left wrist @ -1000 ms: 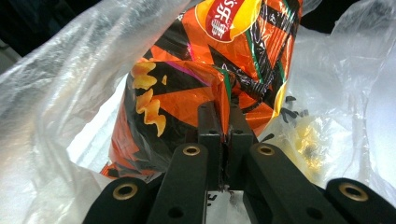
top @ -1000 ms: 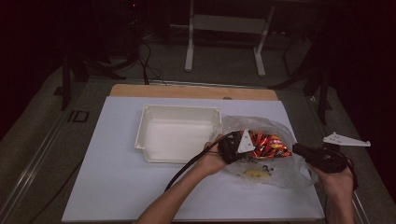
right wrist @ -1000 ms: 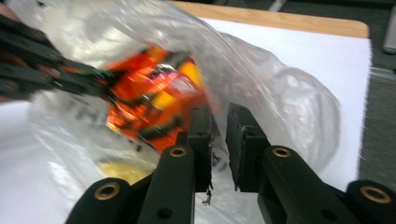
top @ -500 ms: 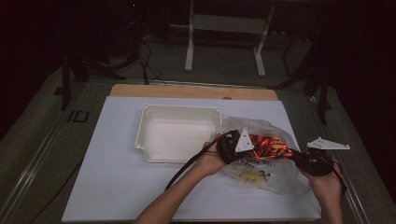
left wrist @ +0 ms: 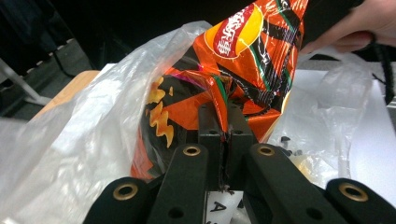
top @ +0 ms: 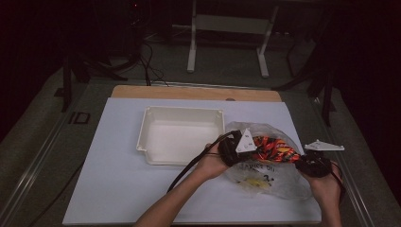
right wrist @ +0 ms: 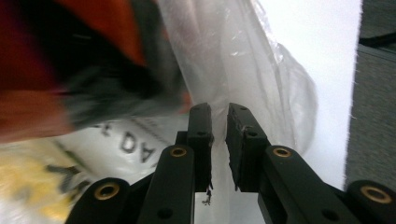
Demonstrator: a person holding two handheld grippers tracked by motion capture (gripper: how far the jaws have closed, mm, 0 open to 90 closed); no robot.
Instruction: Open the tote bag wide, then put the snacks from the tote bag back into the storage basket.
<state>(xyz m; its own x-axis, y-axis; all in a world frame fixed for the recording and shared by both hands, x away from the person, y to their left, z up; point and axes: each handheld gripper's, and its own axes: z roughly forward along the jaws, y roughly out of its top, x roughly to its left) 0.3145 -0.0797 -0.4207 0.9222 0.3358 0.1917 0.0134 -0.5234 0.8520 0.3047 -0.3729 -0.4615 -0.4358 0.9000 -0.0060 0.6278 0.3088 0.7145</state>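
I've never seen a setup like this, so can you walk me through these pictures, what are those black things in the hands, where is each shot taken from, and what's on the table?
A person sits at a table and works with two hand-held tools, each with two black jaws that pinch like tongs. One picture comes from a camera above, looking down; the other two come from small cameras riding on each tool, looking along its jaws.

On the white table top lie an empty white tray and a clear plastic bag. An orange and black snack packet sits in the bag.

The left gripper is shut on a fold of the snack packet. The right gripper has its jaws a little apart with a thin fold of the clear plastic bag in the gap; whether they pinch it is unclear.
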